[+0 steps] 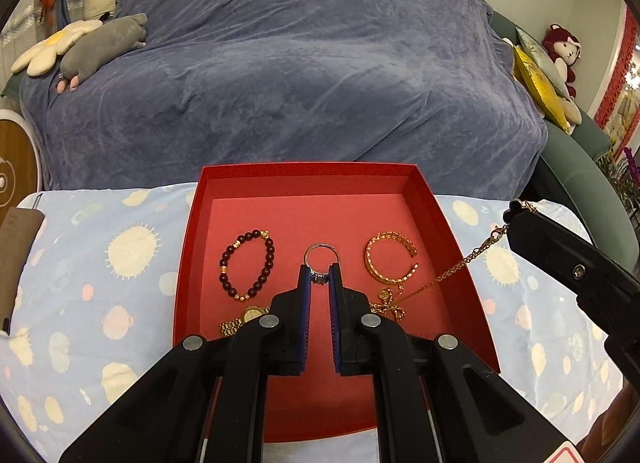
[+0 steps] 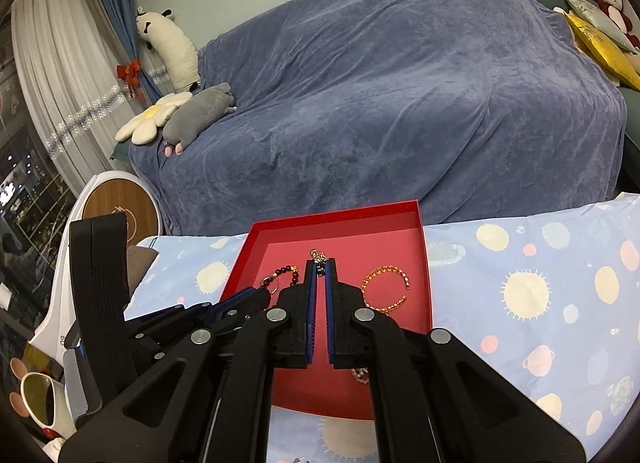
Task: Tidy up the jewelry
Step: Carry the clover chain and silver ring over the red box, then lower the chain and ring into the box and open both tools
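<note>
A shallow red cardboard tray [image 1: 192, 247] on a planet-printed cloth [image 1: 100, 263] holds, left to right, a dark wooden bead bracelet [image 1: 248, 263], a silver ring [image 1: 320, 259] and an open gold cuff bangle [image 1: 390, 261]. The ring's stone end is pinched by the nearly closed left gripper [image 1: 319, 277], angled down over the tray. Only the left wrist view shows a thin gold chain [image 1: 452, 273] running from the tray up to the right gripper [image 2: 319, 269], which is clamped on its clasp.

No lettering, label or number can be read anywhere.
</note>
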The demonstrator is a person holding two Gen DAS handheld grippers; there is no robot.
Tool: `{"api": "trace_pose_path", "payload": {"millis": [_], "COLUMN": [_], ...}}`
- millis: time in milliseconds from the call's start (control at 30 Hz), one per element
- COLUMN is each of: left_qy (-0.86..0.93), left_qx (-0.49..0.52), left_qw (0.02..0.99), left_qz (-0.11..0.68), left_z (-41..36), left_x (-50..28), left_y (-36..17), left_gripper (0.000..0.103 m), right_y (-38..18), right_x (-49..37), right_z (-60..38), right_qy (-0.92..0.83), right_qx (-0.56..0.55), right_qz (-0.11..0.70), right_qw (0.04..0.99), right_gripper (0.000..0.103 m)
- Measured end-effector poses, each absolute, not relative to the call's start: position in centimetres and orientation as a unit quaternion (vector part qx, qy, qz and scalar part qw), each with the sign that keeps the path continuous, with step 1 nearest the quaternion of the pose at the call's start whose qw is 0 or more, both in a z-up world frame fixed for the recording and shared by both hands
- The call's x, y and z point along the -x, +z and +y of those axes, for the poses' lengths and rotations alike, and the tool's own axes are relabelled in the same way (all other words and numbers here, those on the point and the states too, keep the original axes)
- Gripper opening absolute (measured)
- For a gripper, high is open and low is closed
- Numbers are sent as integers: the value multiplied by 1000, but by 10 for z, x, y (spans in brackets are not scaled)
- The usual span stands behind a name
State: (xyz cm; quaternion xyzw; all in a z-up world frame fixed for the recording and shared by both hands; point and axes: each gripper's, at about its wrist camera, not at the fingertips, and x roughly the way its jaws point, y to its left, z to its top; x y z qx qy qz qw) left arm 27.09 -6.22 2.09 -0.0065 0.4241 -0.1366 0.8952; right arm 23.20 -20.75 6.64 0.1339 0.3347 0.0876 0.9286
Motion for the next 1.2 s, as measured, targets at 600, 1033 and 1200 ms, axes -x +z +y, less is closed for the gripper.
{"api": "trace_pose_path", "payload": {"millis": [600,1033,1200], "left_qy": [-118,-119,-120], "left_qx": [6,17,21], "left_qw": [892,888,885], "left_qz": [436,444,449], "left_z": [-48,-46,-49], "left_x": [-284,-289,-290], "left_y": [7,0,-2], "left_gripper": [7,7,10], "right_y": [46,29,27], "right_x": [-246,-254,-252], "right_z": [-204,-209,-212], "right_qy": [75,55,43], "right_qx": [-126,-122,-120], "right_qz": [357,373,372], "right_qw": [922,918,919], "right_gripper": [3,3,5]}}
